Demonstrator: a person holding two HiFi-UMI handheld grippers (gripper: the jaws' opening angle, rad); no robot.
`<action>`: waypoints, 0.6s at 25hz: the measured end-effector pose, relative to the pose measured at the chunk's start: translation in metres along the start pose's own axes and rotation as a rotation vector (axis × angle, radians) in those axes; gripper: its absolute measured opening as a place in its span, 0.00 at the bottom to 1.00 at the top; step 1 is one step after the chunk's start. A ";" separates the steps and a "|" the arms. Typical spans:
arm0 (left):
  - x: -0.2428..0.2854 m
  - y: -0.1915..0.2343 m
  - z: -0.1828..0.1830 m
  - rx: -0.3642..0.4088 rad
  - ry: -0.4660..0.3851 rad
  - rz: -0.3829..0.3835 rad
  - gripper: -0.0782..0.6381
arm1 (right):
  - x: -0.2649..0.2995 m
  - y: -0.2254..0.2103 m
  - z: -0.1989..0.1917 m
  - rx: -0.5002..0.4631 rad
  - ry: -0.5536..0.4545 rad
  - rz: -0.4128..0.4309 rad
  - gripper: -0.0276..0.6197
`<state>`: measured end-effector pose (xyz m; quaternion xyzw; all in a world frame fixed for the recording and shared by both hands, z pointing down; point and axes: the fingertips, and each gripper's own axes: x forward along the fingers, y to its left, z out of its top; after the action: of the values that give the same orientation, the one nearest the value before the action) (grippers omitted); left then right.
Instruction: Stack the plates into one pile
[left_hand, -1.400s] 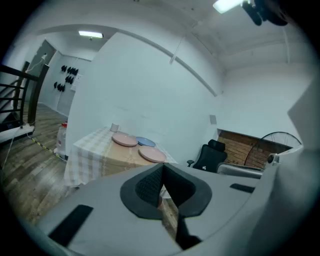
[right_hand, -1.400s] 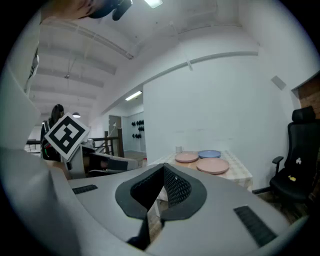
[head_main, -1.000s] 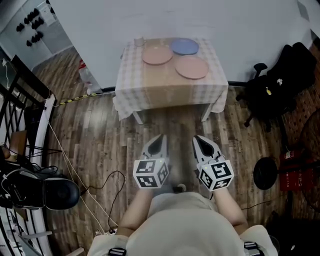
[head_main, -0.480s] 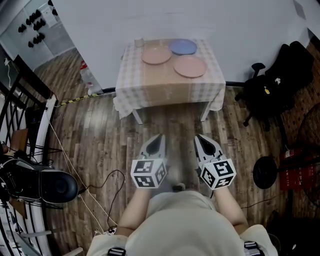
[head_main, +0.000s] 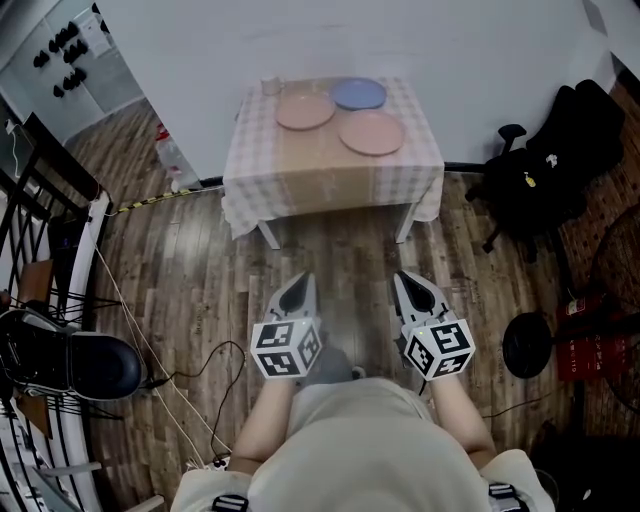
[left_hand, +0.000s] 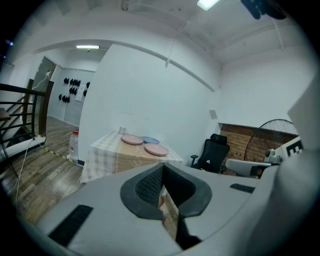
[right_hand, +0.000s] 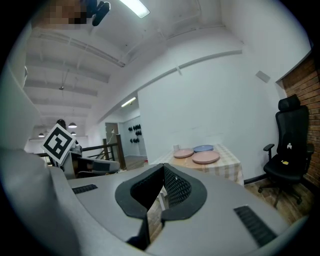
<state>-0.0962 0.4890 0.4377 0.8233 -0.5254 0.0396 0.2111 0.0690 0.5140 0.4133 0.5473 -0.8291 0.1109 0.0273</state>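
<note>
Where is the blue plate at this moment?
In the head view the blue plate lies at the far edge of the table by the wall, with the left pink plate beside it and the right pink plate just in front.

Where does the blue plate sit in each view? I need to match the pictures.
Head view: blue plate top centre, at the table's far edge.
Left gripper view: blue plate left of centre, mid-height, behind the pink plates.
Right gripper view: blue plate right of centre, mid-height, rearmost.
Shared landmark: black office chair, right of the table everywhere.
</note>
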 end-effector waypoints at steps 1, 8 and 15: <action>0.001 0.000 0.000 0.003 0.002 0.000 0.11 | 0.001 -0.002 0.001 0.002 0.001 -0.001 0.04; 0.019 0.005 0.001 0.003 0.021 0.006 0.11 | 0.015 -0.014 0.001 0.014 0.005 -0.002 0.04; 0.057 0.018 0.010 0.002 0.031 -0.001 0.11 | 0.047 -0.042 0.003 0.044 0.002 -0.036 0.04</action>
<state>-0.0885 0.4304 0.4504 0.8232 -0.5214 0.0528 0.2184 0.0888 0.4551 0.4248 0.5625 -0.8165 0.1290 0.0182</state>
